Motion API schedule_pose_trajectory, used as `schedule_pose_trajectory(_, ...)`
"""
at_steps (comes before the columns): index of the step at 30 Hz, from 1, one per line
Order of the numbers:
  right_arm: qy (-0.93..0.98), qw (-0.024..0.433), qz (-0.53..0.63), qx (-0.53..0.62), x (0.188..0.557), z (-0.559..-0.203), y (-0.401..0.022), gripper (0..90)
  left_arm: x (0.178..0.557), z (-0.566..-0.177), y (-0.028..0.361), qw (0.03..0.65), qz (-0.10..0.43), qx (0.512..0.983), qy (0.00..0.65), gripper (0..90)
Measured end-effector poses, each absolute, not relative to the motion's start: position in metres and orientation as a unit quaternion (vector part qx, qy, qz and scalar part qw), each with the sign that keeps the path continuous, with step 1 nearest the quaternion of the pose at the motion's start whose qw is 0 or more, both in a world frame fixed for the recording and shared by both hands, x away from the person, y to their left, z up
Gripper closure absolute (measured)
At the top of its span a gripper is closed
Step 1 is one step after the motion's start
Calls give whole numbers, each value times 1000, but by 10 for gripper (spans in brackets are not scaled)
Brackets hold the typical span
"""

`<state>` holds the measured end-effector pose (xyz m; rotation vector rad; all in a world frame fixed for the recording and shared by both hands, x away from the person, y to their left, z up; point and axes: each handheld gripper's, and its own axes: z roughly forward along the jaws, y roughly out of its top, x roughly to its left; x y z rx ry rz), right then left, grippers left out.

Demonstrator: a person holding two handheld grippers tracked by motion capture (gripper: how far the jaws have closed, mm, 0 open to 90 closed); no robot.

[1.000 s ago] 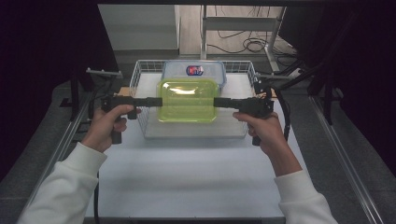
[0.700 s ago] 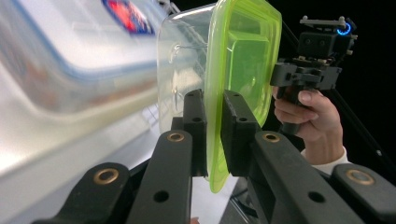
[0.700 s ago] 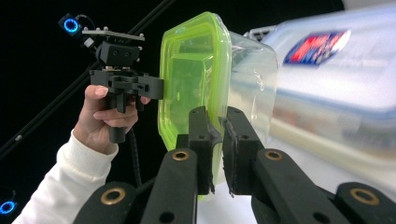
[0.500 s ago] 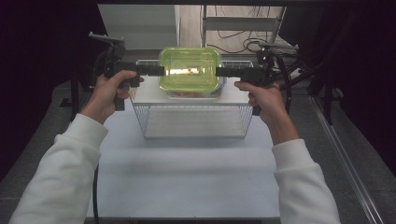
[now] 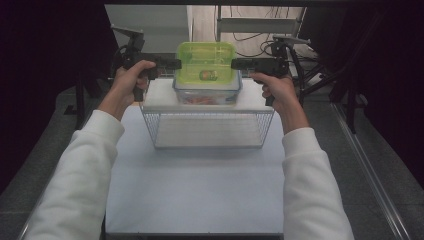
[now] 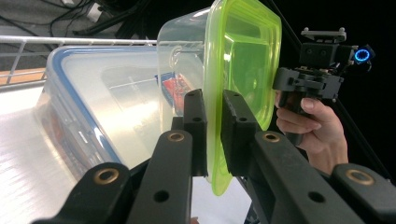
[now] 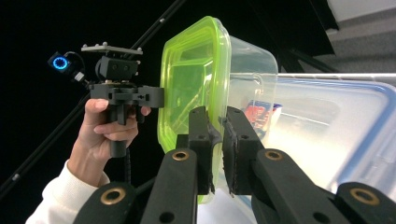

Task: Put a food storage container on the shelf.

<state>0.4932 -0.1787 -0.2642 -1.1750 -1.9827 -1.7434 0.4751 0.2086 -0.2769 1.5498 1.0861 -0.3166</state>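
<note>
The green-lidded container [image 5: 206,62] is held between the two grippers above the blue-lidded container [image 5: 207,92]; whether the two touch cannot be told. The left gripper [image 5: 172,64] is clamped on the rim of the green lid at its left end; in the left gripper view, the pads [image 6: 196,126] press the lid edge from both sides. The right gripper [image 5: 237,64] is clamped on the opposite rim in the same way. The container body is clear plastic. A small item with a red and green print [image 5: 208,75] shows through the lid; its identity cannot be told.

The blue-lidded container is clear-walled and holds reddish contents [image 5: 200,98] that cannot be identified. It rests on the white platform [image 5: 160,97] at the far edge of the wire basket [image 5: 207,129].

The basket stands on the white table [image 5: 200,185], its near part holding nothing. Bare table surface extends between the basket and the near edge. Dark frame members [image 5: 345,70] and cables stand just beyond both hands.
</note>
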Motion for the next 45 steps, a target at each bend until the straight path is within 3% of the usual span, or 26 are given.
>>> schedule_pose_trajectory(14, -622, 179, -597, -475, 514, -280, -180, 780, 494, -295, 213, 608, -202, 585, 498, 802)
schedule_pose_trajectory(23, -607, 184, -592, -497, 520, -285, -177, 723, 499, -301, 211, 606, -208, 578, 506, 744)
schedule_pose_trajectory(26, -610, 169, -593, -498, 520, -284, -178, 692, 500, -302, 210, 606, -197, 584, 503, 686)
schedule_pose_trajectory(30, -603, 159, -599, -503, 518, -282, -178, 562, 501, -305, 210, 606, -181, 583, 510, 456)
schedule_pose_trajectory(32, -606, 140, -599, -505, 516, -281, -180, 510, 501, -305, 210, 611, -175, 585, 504, 394)
schedule_pose_trajectory(38, -616, 94, -612, -488, 505, -270, -191, 452, 487, -295, 209, 613, -128, 607, 490, 316)
schedule_pose_trajectory(45, -648, 81, -601, -461, 486, -268, -196, 425, 462, -297, 216, 618, -94, 605, 493, 288)
